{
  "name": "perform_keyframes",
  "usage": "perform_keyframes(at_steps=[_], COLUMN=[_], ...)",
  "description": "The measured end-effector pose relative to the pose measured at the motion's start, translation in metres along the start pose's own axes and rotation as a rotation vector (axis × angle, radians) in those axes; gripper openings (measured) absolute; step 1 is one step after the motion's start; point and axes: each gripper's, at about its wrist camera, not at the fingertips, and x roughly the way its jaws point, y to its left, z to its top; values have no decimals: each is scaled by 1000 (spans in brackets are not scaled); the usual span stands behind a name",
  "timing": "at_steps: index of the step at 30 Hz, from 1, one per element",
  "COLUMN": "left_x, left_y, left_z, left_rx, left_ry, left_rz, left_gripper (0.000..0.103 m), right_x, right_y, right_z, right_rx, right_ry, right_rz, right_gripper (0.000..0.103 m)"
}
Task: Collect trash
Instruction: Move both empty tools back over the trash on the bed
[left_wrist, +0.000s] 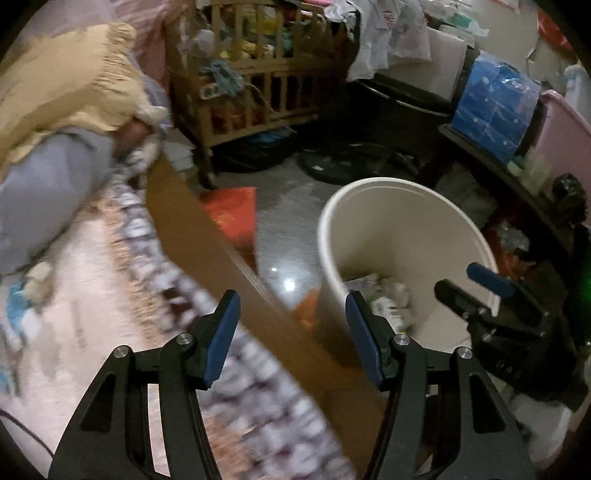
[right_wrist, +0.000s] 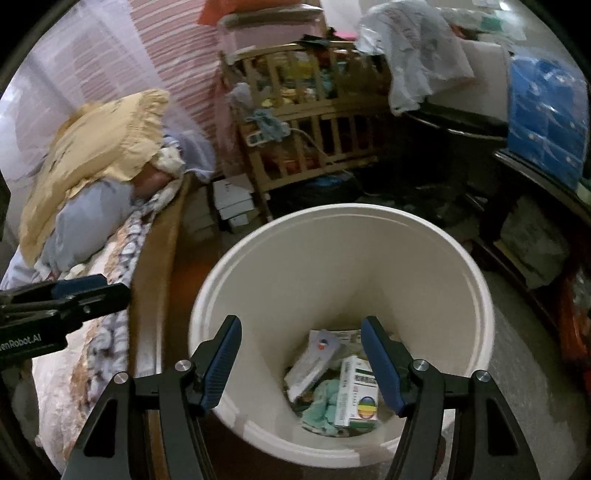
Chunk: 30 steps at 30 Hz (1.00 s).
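Note:
A white round bin (right_wrist: 369, 240) stands on the floor beside the bed; it also shows in the left wrist view (left_wrist: 373, 236). In it lie a white and green medicine box (right_wrist: 356, 402), a white packet (right_wrist: 314, 362) and a crumpled green cloth (right_wrist: 321, 404). My right gripper (right_wrist: 301, 360) is open and empty, just above the bin's mouth. My left gripper (left_wrist: 291, 336) is open and empty, over the bed's wooden edge (left_wrist: 207, 236), left of the bin. The right gripper shows in the left wrist view (left_wrist: 476, 288), and the left gripper in the right wrist view (right_wrist: 74, 295).
The bed holds a patterned quilt (left_wrist: 92, 280), a yellow pillow (right_wrist: 99, 155) and a grey bolster (left_wrist: 48, 184). A wooden crib (right_wrist: 314, 125) full of items stands behind. A red bag (left_wrist: 232, 214) lies on the floor. Dark shelves with blue packs (left_wrist: 495, 110) line the right.

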Motion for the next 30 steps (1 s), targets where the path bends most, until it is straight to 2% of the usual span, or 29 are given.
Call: perform_keyframes(at_steps=[7, 13, 24, 30], left_x=[-32, -57, -92, -107], left_y=[45, 93, 207, 278], left_z=[-30, -58, -127, -165], left_rx=[-30, -81, -272, -386], left_ry=[-25, -49, -25, -6], left_rz=[98, 180, 295, 364], left_gripper=[58, 58, 58, 58], right_x=[-3, -9, 15, 40], right_y=[53, 111, 230, 291], right_z=[-4, -3, -14, -17], right_rx=[-112, -172, -291, -377], right_ry=[8, 21, 135, 184], right_rz=[48, 152, 350, 387], right_gripper=[66, 71, 72, 73])
